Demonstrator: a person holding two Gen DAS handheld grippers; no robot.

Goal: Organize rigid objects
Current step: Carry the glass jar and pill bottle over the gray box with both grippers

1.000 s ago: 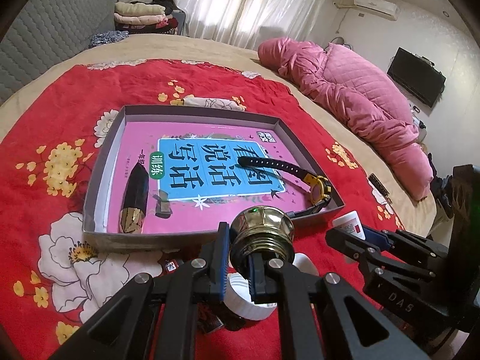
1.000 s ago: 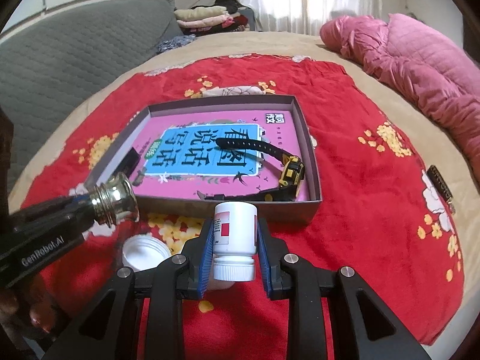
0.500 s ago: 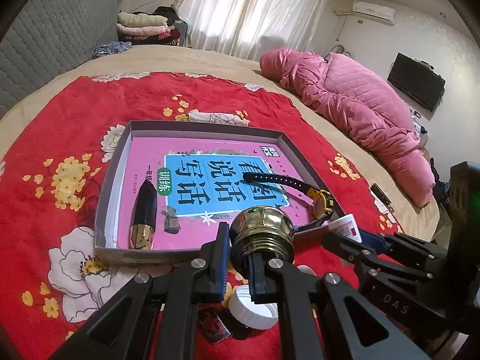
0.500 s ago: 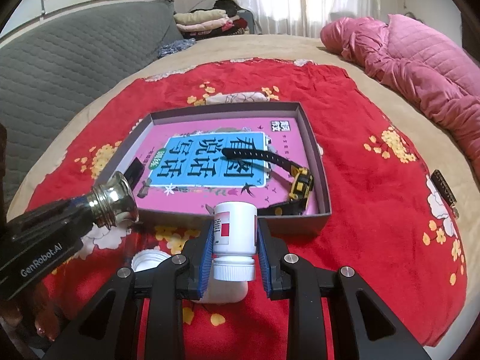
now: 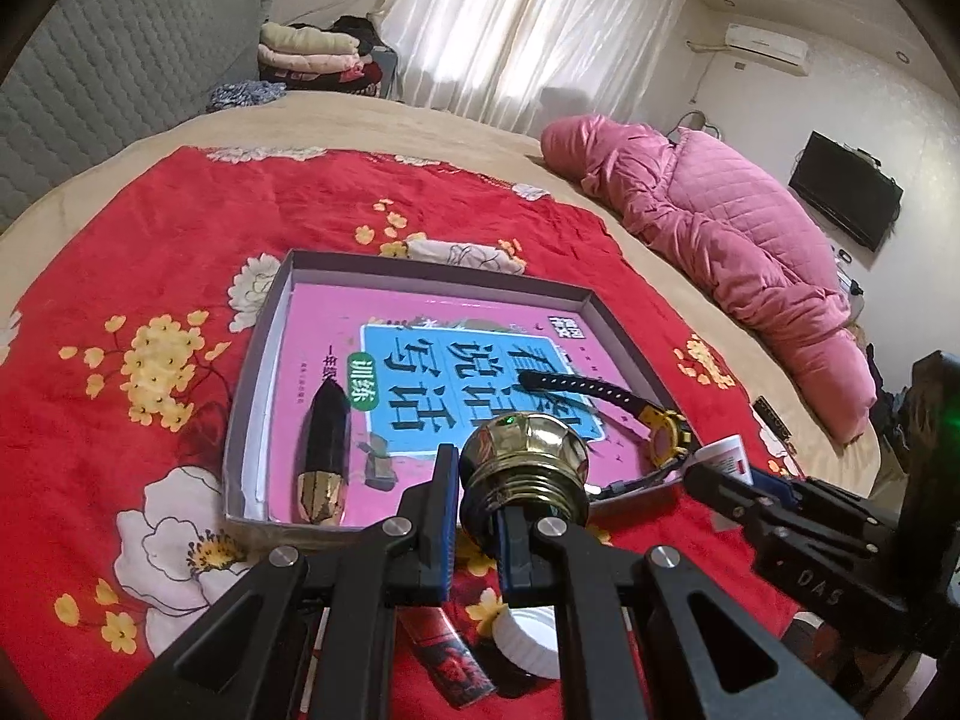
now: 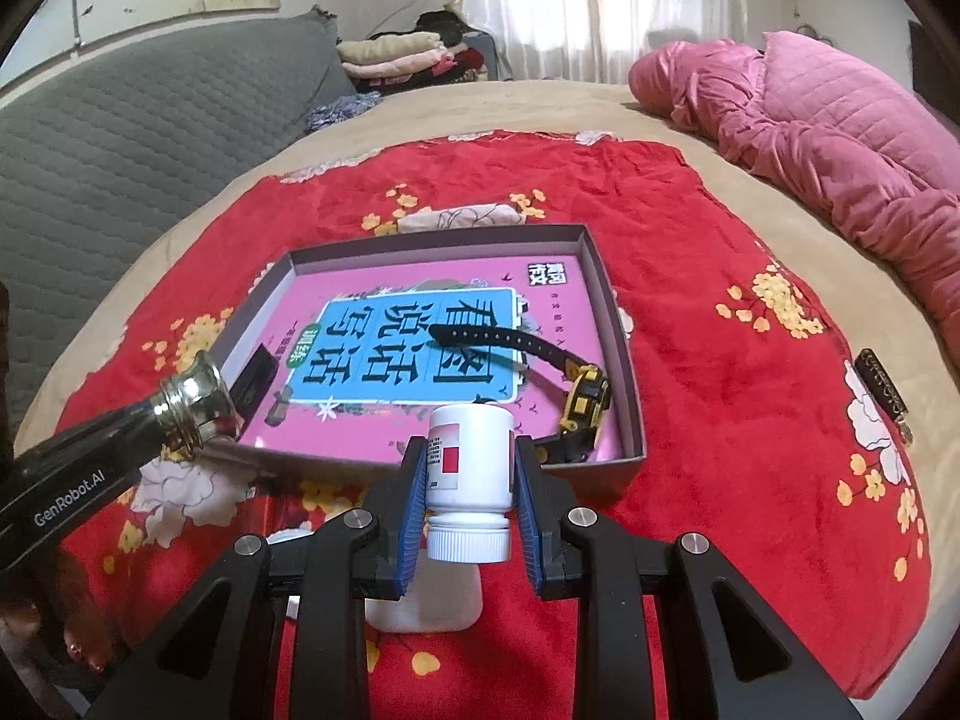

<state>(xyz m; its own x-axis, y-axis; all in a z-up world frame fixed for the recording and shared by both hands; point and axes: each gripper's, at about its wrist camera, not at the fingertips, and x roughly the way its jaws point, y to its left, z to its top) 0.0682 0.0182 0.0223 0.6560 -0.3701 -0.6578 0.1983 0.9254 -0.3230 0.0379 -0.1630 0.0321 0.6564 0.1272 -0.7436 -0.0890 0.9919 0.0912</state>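
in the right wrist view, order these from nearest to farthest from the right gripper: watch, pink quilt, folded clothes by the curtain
1. watch, in the box's near right corner, just beyond the right gripper.
2. pink quilt, far right on the bed.
3. folded clothes, at the back near the curtain.

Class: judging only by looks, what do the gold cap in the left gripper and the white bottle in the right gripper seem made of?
Gold cap: probably metal or metallised plastic; mirror-bright shine with threaded ridges. White bottle: likely plastic; matte, opaque white, with a ribbed lid and paper label.

We note: red floral blanket (image 6: 720, 312) on bed; pink quilt (image 5: 738, 240) at far side; TV (image 5: 845, 198) on wall; curtains (image 5: 522, 30); folded clothes (image 6: 396, 57).
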